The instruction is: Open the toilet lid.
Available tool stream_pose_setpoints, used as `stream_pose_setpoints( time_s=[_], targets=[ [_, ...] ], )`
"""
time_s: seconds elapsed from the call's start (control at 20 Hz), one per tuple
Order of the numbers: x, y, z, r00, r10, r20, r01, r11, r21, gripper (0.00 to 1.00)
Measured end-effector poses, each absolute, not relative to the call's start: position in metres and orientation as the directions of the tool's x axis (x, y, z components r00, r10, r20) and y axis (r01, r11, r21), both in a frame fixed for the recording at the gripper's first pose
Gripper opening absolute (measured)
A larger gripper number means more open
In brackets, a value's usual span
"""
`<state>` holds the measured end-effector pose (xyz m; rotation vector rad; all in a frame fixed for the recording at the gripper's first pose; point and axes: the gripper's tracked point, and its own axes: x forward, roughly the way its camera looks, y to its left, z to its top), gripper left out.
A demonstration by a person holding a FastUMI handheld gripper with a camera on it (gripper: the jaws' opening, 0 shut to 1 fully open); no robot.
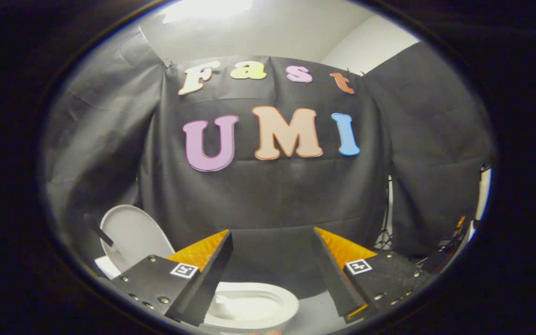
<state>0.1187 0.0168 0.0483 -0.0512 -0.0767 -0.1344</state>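
The hand-held gripper (pixel 272 265) has two wedge-shaped fingers (pixel 212 274) with ribbed inner faces, standing wide apart with nothing between them. Each finger is mounted on a flat plate (pixel 149 281) studded with small round screws and bearing a square black-and-white marker tag (pixel 184 270).

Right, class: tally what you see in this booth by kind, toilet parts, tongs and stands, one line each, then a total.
Raised toilet lid: 1
Toilet bowl, open below the spread fingers: 1
Tongs, open, holding nothing: 1
Tripod stand by the cloth: 1
Total: 4
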Motion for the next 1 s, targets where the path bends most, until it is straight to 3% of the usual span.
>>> stream_pose_setpoints(
  time_s=[0.2,0.6,1.0],
  targets=[
    [0.087,-0.032,0.019,0.977,-0.212,0.016,0.213,0.975,-0.063,0.99],
    [0.069,-0.053,-0.043,0.957,-0.267,-0.111,0.263,0.963,-0.055,0.99],
    [0.058,-0.058,-0.052,0.945,-0.295,-0.143,0.293,0.955,-0.038,0.99]
  ],
)
